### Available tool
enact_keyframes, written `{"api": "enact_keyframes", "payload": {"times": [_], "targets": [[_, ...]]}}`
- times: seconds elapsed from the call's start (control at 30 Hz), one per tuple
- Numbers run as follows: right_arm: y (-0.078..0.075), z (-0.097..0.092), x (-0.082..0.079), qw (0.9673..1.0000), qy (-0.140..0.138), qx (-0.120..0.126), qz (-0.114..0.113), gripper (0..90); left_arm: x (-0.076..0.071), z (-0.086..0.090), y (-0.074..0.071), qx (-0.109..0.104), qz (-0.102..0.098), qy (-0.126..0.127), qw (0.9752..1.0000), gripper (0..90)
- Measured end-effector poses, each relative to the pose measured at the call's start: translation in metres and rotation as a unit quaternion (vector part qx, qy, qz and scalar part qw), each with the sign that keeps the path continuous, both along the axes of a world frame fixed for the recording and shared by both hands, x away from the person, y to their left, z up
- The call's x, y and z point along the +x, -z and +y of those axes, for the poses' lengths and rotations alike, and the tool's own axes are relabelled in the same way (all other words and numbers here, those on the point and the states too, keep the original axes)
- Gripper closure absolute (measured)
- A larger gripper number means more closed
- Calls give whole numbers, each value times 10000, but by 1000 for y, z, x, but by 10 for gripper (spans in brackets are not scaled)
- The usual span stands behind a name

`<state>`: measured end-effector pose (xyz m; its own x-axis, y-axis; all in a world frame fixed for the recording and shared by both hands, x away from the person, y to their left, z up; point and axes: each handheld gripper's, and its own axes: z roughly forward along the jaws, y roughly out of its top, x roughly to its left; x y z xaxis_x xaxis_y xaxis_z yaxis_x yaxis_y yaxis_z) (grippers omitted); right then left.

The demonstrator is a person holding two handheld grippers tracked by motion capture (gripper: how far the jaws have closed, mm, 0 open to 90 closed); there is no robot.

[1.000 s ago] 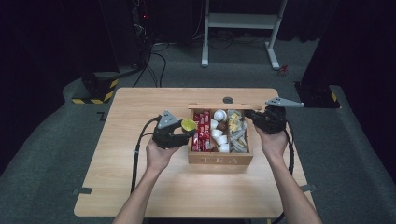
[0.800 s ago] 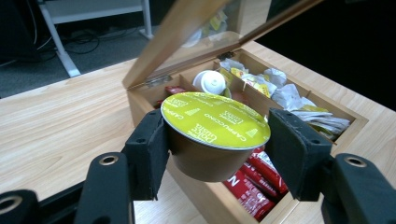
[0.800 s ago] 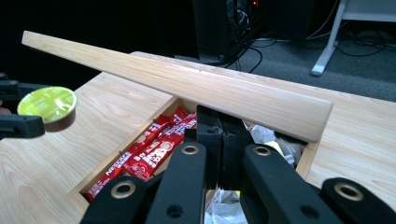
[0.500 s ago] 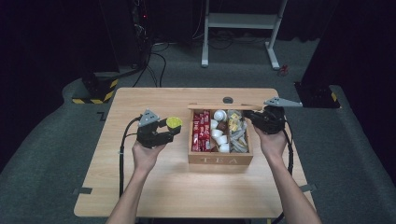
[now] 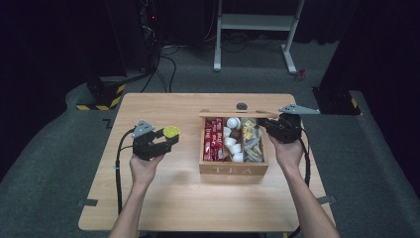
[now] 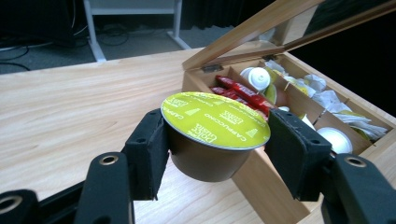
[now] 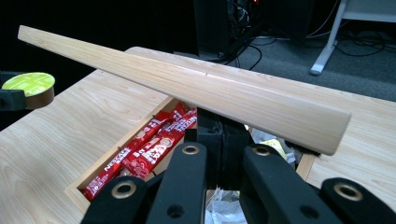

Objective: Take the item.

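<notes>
My left gripper (image 5: 170, 137) (image 6: 217, 151) is shut on a coffee capsule (image 5: 172, 131) (image 6: 215, 126) with a yellow-green foil top and dark cup, held level above the table, left of the wooden tea box (image 5: 233, 168) (image 6: 261, 182). The capsule (image 7: 29, 86) also appears at the far left of the right gripper view. My right gripper (image 5: 263, 125) (image 7: 219, 128) is at the box's right rear corner, jaws together, tips tucked under the raised lid (image 5: 237, 113) (image 7: 210, 88), which seems to rest on them. Inside the box lie red sachets (image 5: 213, 139) (image 7: 149, 144), white capsules (image 5: 233, 144) and paper packets.
The light wooden table (image 5: 163, 198) has bare room left of and in front of the box. A small dark round thing (image 5: 241, 105) lies behind the box. On the floor beyond are a white metal frame (image 5: 257, 22), cables and a yellow-black striped base (image 5: 99, 94).
My left gripper has carried the capsule leftward, away from the box's left wall, out over bare table. The right gripper and the lid have stayed put.
</notes>
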<state>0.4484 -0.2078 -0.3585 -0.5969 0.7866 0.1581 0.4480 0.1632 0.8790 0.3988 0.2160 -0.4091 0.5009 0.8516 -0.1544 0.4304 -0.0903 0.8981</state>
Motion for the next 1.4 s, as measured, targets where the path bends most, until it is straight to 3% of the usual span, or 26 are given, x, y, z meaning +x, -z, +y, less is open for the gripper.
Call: {"api": "enact_keyframes", "payload": {"times": [0.33, 0.5, 0.63, 0.73, 1.0, 1.4], "targets": [[2, 4, 1, 10000, -37, 5, -11, 892, -9, 19, 12, 273, 20, -281, 9992, 410], [2, 5, 1, 10000, -36, -19, 13, 891, -8, 23, 23, 250, 90, -385, 9989, 410], [2, 5, 1, 10000, -48, -31, 2, 892, -8, 22, 34, 391, 138, -412, 9983, 410], [2, 5, 1, 10000, -41, -14, -12, 890, -8, 17, 42, 668, 160, -394, 9969, 409], [3, 5, 0, 10000, -37, -20, 25, 891, -2, 12, 62, 705, 376, -449, 9958, 408], [5, 6, 2, 10000, 12, -16, 7, 882, 11, -4, 88, 1045, 535, -434, 9921, 408]]}}
